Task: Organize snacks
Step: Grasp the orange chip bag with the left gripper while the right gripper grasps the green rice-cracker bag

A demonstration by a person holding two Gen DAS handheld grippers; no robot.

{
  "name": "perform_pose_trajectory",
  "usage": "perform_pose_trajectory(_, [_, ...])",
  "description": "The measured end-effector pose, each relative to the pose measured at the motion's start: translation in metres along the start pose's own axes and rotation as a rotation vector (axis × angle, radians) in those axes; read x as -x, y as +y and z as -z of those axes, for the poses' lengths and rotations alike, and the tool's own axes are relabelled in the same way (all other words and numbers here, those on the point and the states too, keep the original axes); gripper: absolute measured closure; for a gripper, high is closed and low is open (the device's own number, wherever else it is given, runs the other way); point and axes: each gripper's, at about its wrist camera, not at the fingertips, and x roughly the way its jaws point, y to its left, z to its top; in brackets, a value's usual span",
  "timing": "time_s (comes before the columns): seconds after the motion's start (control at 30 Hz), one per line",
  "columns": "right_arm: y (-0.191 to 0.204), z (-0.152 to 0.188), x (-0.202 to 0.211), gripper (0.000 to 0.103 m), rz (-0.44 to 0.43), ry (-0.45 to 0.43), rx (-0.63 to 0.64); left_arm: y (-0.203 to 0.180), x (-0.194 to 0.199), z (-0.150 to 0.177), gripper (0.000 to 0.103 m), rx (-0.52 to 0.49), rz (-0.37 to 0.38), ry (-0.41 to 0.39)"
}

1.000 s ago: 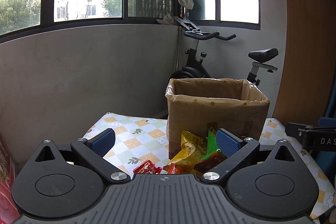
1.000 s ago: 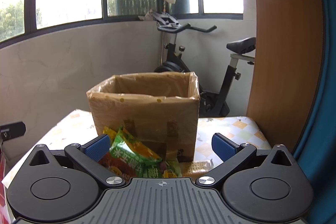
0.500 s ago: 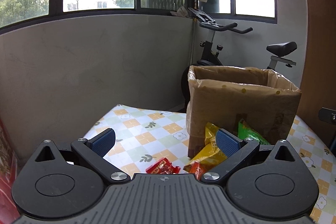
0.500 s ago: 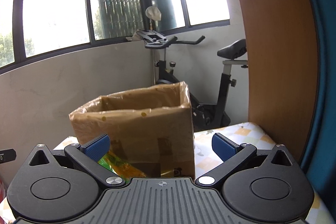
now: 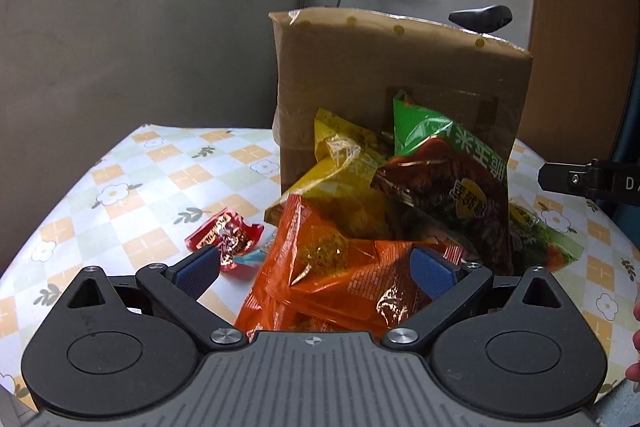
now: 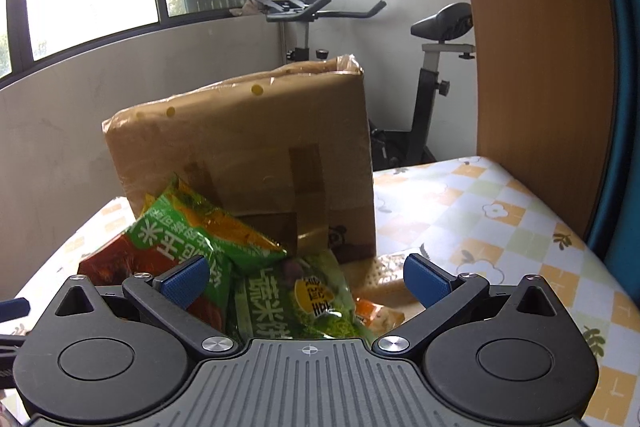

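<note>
The left hand-held gripper (image 5: 316, 269) is hovering low over the surface (image 5: 132, 187), its blue pads spread wide and released, with an orange snack bag (image 5: 332, 279) lying between them but not pinched. Behind that bag, a yellow snack bag (image 5: 344, 183) and a green-and-brown snack bag (image 5: 448, 179) are leaning against the near wall of a brown cardboard box (image 5: 400, 75), which is standing upright toward the far side of the flower-checked cloth. A small red candy wrapper (image 5: 224, 233) is lying by itself to the left of the pile, just beyond the left pad.

The right hand-held gripper (image 6: 306, 277) is also hanging released, pads well apart, above the right end of the same pile. Below it a green vegetable-cracker bag (image 6: 296, 303) is lying flat, and a second green bag (image 6: 208, 227) is propped up against the box (image 6: 248, 155). A pale cracker packet (image 6: 380, 275) is resting near the right pad, close to the box's near right corner. Part of the other gripper is showing at the right edge of the left view. An exercise bike (image 6: 432, 75) is standing behind the box by the windows.
</note>
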Motion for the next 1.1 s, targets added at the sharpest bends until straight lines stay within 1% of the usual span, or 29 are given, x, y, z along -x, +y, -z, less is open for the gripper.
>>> perform_pose_trajectory(0.13, [-0.001, 0.005, -0.006, 0.000, -0.006, 0.017, -0.003, 0.009, -0.010, 0.003, 0.001, 0.065, -0.041, 0.043])
perform_pose_trajectory(0.2, [-0.002, 0.008, -0.010, 0.000, -0.009, 0.029, -0.010, 0.015, -0.020, 0.004, 0.001, 0.104, -0.041, 0.063])
perform_pose_trajectory(0.33, [-0.003, 0.012, -0.016, 0.000, -0.013, 0.049, -0.017, 0.011, -0.022, 0.010, 0.002, 0.155, -0.035, 0.106])
perform_pose_trajectory(0.43, [-0.002, 0.016, -0.019, 0.000, -0.017, 0.060, -0.009, 0.013, -0.022, 0.012, 0.002, 0.208, -0.048, 0.091])
perform_pose_trajectory(0.5, [-0.002, 0.019, -0.020, 0.000, -0.017, 0.069, -0.006, 0.018, -0.024, 0.008, 0.002, 0.257, -0.063, 0.081])
perform_pose_trajectory(0.57, [-0.002, 0.020, -0.020, 0.000, -0.018, 0.076, -0.008, 0.023, -0.028, 0.004, 0.002, 0.309, -0.060, 0.076])
perform_pose_trajectory(0.8, [-0.003, 0.022, -0.021, 0.000, -0.026, 0.083, -0.018, 0.021, -0.043, 0.017, 0.001, 0.301, -0.046, 0.159])
perform_pose_trajectory(0.9, [-0.002, 0.022, -0.021, 0.000, -0.033, 0.085, -0.018, 0.024, -0.047, 0.023, 0.000, 0.313, -0.038, 0.191])
perform_pose_trajectory(0.97, [-0.002, 0.023, -0.020, 0.000, -0.035, 0.086, -0.017, 0.028, -0.052, 0.027, 0.000, 0.319, -0.039, 0.205])
perform_pose_trajectory(1.1, [-0.002, 0.022, -0.019, 0.000, -0.036, 0.087, -0.018, 0.031, -0.057, 0.029, 0.000, 0.279, -0.071, 0.198])
